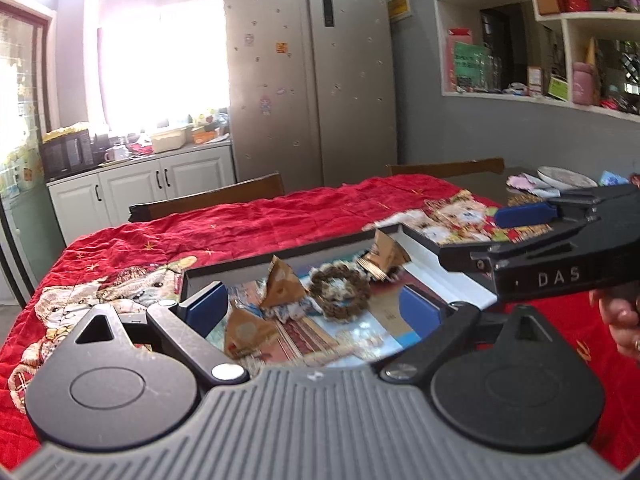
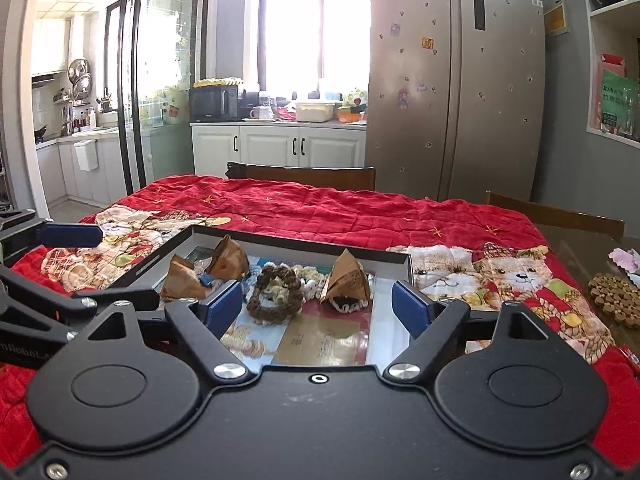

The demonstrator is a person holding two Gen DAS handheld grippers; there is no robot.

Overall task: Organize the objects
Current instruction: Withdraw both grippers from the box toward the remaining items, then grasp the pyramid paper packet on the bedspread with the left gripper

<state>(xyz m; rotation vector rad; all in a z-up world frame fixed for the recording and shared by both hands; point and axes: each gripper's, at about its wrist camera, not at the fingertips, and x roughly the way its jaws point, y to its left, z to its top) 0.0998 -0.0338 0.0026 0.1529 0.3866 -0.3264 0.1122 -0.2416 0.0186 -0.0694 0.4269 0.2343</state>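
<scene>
Light: bright daylight comes in through the window at the back.
Glare: the window is blown out white in both views.
Shadows: soft, only faint ones.
Blur: left view looks a little smeared; right view is sharper.
Edges: straight lines bend near the corners.

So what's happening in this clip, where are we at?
A person holds a two-finger tool in each hand over a shallow box on a table covered with a red quilt. The box holds brown pyramid-shaped packets and a braided ring. Both the left tool and the right tool are open and empty, pointing at the box; nothing is gripped at this moment. A round woven mat lies outside the box, off the quilt's right edge.
</scene>
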